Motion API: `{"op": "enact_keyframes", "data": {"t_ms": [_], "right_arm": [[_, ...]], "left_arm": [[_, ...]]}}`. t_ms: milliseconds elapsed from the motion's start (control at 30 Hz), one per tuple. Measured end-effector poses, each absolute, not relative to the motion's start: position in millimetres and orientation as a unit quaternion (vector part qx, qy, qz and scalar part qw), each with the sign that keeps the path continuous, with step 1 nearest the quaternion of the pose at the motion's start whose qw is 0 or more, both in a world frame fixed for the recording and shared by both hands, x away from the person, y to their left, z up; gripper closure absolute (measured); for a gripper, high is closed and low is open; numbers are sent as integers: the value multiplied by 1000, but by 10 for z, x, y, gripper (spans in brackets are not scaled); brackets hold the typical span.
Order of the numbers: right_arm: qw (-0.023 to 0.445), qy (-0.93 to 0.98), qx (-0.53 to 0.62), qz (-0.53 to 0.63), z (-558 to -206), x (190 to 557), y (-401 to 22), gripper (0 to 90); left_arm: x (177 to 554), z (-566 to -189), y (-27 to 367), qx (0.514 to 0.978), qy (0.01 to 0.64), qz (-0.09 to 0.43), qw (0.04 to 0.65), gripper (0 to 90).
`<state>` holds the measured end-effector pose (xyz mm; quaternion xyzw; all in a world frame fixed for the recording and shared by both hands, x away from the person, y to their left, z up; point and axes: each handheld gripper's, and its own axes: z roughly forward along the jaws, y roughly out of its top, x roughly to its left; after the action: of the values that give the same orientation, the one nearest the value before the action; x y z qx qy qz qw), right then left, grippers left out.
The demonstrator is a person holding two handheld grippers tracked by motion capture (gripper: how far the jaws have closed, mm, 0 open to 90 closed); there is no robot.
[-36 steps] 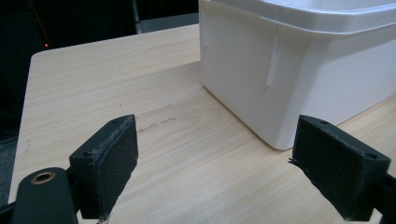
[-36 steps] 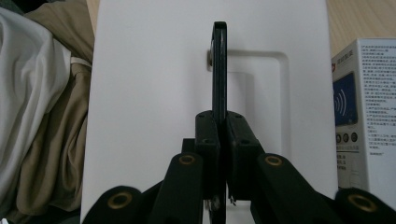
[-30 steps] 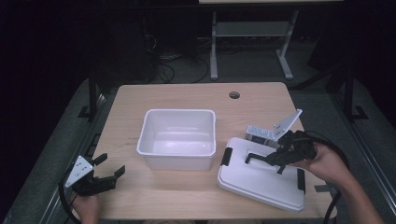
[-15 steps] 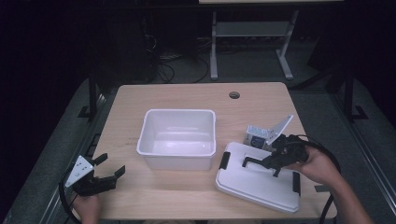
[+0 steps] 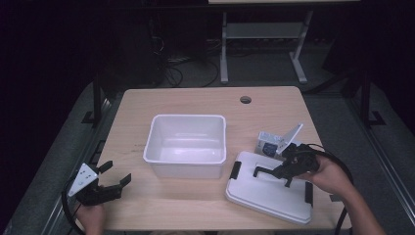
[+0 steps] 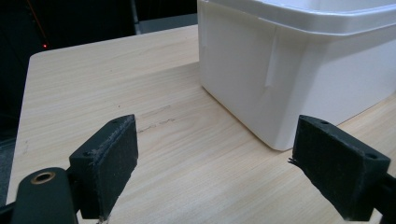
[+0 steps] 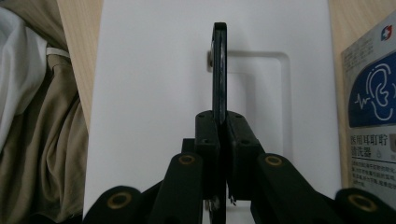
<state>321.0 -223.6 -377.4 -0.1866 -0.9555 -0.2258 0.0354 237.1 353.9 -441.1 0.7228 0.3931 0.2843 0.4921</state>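
Table [image 5: 147, 98] edge beside lid [image 5: 264, 193], bin [image 5: 186, 147]

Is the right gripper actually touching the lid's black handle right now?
Touching. In the right gripper view the right gripper has both jaws pressed flat against the thin black handle of the white lid, no gap either side.
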Motion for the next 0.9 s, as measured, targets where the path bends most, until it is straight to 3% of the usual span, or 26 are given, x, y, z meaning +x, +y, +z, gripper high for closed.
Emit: {"op": "enact_keyframes", "data": {"t_ms": [633,900], "right_arm": [[49,-954,-197,-221,-3942,3194,-2225,833],[55,-952,-198,-227,-3928,3146,-2217,762]], "left_arm": [[2370,-4411,3530,722,392,284,494,134],[2372,-4411,3527,723,392,283,494,134]]}}
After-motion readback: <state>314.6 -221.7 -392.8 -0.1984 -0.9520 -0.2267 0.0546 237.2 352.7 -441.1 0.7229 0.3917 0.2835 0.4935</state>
